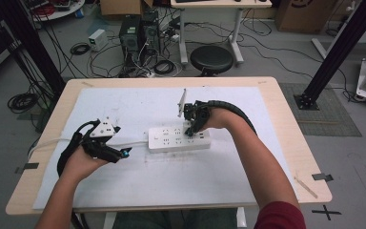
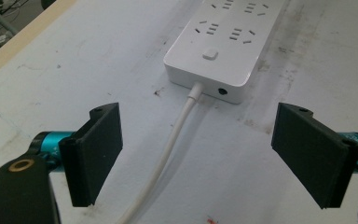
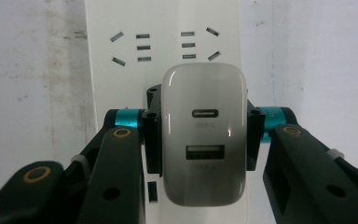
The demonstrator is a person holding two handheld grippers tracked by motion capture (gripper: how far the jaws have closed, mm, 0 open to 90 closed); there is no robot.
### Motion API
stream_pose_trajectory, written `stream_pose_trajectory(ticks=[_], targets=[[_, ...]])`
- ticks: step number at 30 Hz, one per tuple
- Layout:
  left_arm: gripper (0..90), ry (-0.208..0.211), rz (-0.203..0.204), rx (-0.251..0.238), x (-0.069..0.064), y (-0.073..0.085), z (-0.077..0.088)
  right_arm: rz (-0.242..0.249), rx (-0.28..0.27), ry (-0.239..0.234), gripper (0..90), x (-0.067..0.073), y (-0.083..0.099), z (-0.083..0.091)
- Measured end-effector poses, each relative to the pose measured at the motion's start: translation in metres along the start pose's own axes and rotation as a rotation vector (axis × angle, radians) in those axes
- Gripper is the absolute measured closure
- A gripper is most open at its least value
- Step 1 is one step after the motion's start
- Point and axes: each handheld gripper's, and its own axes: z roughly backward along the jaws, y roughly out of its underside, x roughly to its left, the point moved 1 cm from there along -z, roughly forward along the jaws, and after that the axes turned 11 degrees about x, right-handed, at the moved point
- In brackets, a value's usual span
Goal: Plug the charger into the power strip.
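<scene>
Charger (image 3: 204, 140): white USB wall adapter, clamped by its two sides between the jaws of your right gripper (image 3: 204, 135). The jaws are closed firmly on it, pads flat against both flanks. It sits directly over the white power strip (image 3: 163, 28), port face toward the camera. From the high view your right gripper (image 1: 191, 125) stands nose-down on the right part of the strip (image 1: 171, 140).

Progress, as a judgement: the charger has been brought to the strip and lined up over a socket position. Whether the prongs are fully seated cannot be told, since the adapter body hides the socket beneath it. Left to do, most likely: press home if it is not yet seated, then release and withdraw.

Your left gripper (image 2: 198, 154) has its jaws wide apart, holding nothing. It hovers over the white cord (image 2: 168, 154) that leaves the end of the strip, just short of the strip's switch end (image 2: 209, 54). In the high view it (image 1: 124, 153) lies just beside the strip's left end, placed to steady it if you need that.

Writing: "USB-C" under the oval port (image 3: 206, 113); a fainter label under the rectangular port (image 3: 205, 153) appears to read "USB-A". No brand mark is legible on the charger or the strip. All of it rests on the white mat (image 1: 124, 186) over the wooden table (image 1: 286, 109).
</scene>
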Motion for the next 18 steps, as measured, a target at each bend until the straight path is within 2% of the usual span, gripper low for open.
stream_pose_trajectory(ticks=[6,7,13,14,15,16,17,18], targets=[[16.3,0.007,0.016,-0.014,-0.0023,-0.0021,-0.0041,-0.021,0.042,-0.014,63.7,-0.0008,-0.0053,-0.0044],[16.3,0.005,-0.004,-0.001,-0.0014,-0.0027,-0.0029,-0.024,0.032,-0.019,63.6,-0.002,-0.0043,-0.005],[16.3,0.001,0.006,-0.019,-0.0018,-0.0015,0.0027,-0.031,0.031,-0.023,63.0,-0.0019,-0.0035,-0.0044],[16.3,-0.002,0.0,-0.009,-0.001,-0.0007,0.0039,-0.032,0.031,-0.023,62.4,-0.0019,-0.0036,-0.0042],[16.3,-0.002,0.004,-0.014,-0.0009,0.0,0.004,-0.044,0.026,-0.03,58.9,-0.0032,-0.0034,-0.0047],[16.3,0.0,0.003,-0.015,-0.0006,0.0007,0.0045,-0.074,0.021,-0.03,48.0,-0.0039,-0.0025,-0.0053],[16.3,0.0,-0.001,-0.008,0.0,0.0014,0.0053,-0.102,-0.001,-0.032,42.0,-0.0048,-0.0008,-0.0046],[16.3,0.001,0.008,-0.018,-0.0002,0.0018,0.0047,-0.136,-0.023,-0.047,42.5,-0.0053,0.002,-0.0019]])
